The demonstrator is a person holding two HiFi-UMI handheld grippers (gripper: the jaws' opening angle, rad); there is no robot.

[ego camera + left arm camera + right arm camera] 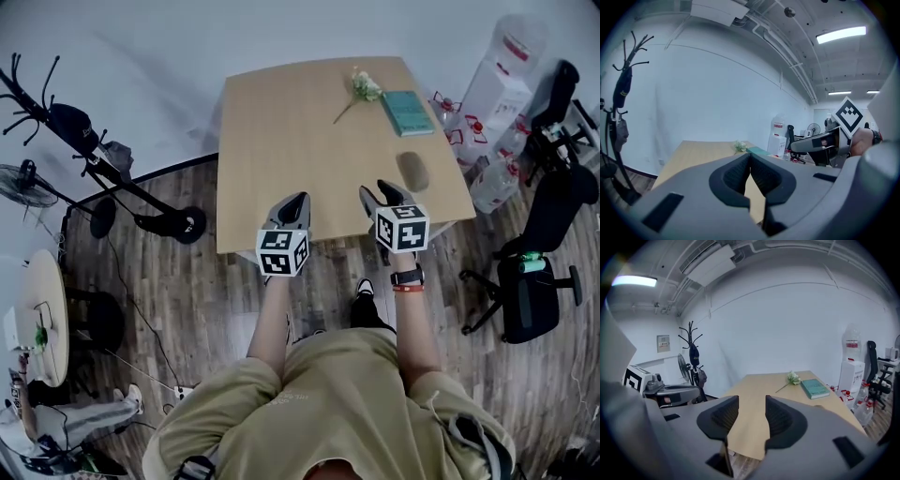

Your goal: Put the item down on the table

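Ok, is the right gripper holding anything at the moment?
No, the right gripper has its jaws apart, and only the bare table shows between them.

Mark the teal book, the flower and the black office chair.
teal book [408, 112], head view, middle of its cover.
flower [365, 86], head view, its pale blossom.
black office chair [525, 300], head view, its seat.

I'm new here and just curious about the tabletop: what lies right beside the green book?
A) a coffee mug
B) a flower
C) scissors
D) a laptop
B: a small flower lies beside the book at the far end of the table.
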